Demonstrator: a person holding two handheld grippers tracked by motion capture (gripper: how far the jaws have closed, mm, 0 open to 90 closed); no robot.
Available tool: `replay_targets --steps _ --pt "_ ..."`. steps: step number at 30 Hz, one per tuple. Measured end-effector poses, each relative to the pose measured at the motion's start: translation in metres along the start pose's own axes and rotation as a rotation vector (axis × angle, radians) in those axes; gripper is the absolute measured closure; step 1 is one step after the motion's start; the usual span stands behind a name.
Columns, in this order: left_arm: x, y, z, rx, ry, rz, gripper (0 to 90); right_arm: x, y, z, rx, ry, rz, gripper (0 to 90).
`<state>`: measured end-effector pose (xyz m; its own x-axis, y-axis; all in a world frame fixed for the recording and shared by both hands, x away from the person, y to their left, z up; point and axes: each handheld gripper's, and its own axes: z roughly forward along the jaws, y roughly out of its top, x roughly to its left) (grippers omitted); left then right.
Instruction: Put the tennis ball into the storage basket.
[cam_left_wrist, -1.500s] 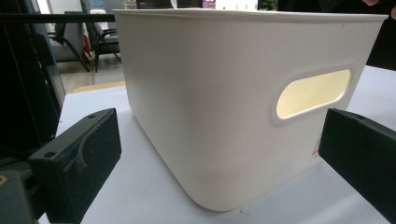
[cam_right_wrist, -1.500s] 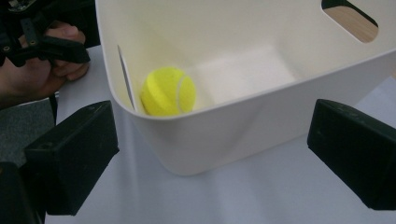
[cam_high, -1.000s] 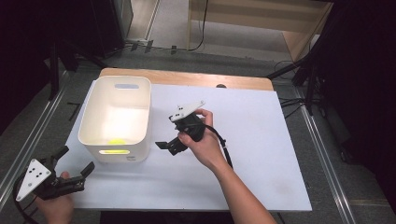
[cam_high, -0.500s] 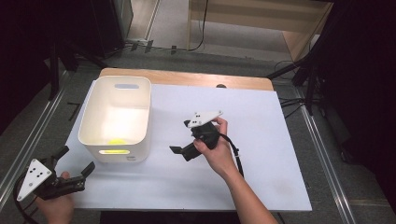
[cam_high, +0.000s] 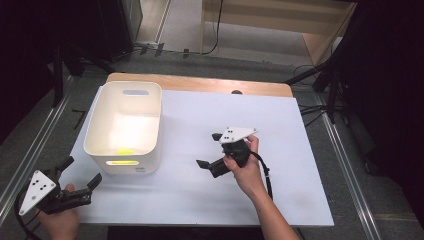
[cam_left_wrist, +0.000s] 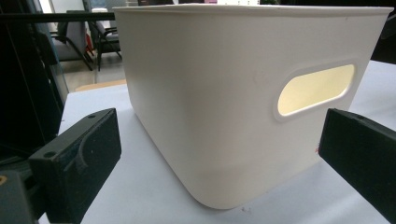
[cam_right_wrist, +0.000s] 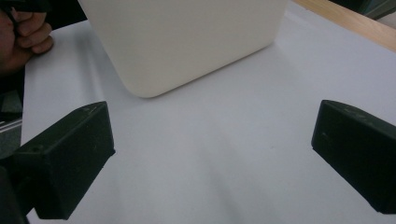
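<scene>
while my left gripper (cam_high: 80, 181) hangs off the near left corner of the white board (cam_high: 300, 165), its jaws stand spread wide with nothing between them, and the left gripper view looks straight at the near end wall of the white bin (cam_left_wrist: 243, 93) and its oval handle slot (cam_left_wrist: 315, 88). from the high view the bin (cam_high: 100, 130) sits on the left part of the board, upright, long side running away from me, and something small and yellow-green (cam_high: 125, 150) lies on its floor near my end; i can't tell what it is.

i judge the step in hand to be getting both sets of jaws onto that bin, so i want the left one to come in level and square to the end wall, one jaw slipping through the slot and the other outside, not clamping the rounded corner where it would skate off.

moving right, there is bare board between the bin and my right gripper (cam_high: 215, 150), which i hold over the middle of the board, well apart from the bin's long side. its jaws are also released and wide, gripping nothing; the right gripper view shows the bin's lower corner (cam_right_wrist: 154, 65) ahead and my left hand (cam_right_wrist: 23, 37) at the far edge.

for the right side i'd go for the top rim of the long wall, closing slowly, since thin plastic will likely flex and the light bin may slide on the smooth board if i push before i pinch.
</scene>
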<state>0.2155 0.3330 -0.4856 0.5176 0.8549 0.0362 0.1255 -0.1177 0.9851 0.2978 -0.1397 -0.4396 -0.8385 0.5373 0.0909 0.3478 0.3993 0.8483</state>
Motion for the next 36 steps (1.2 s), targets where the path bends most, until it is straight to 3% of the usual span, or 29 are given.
replay_targets --steps 36 --pt "-0.002 0.0 0.002 0.015 0.01 0.015 0.0 -0.022 -0.069 -0.063 -0.063 -0.131 0.095 0.0"
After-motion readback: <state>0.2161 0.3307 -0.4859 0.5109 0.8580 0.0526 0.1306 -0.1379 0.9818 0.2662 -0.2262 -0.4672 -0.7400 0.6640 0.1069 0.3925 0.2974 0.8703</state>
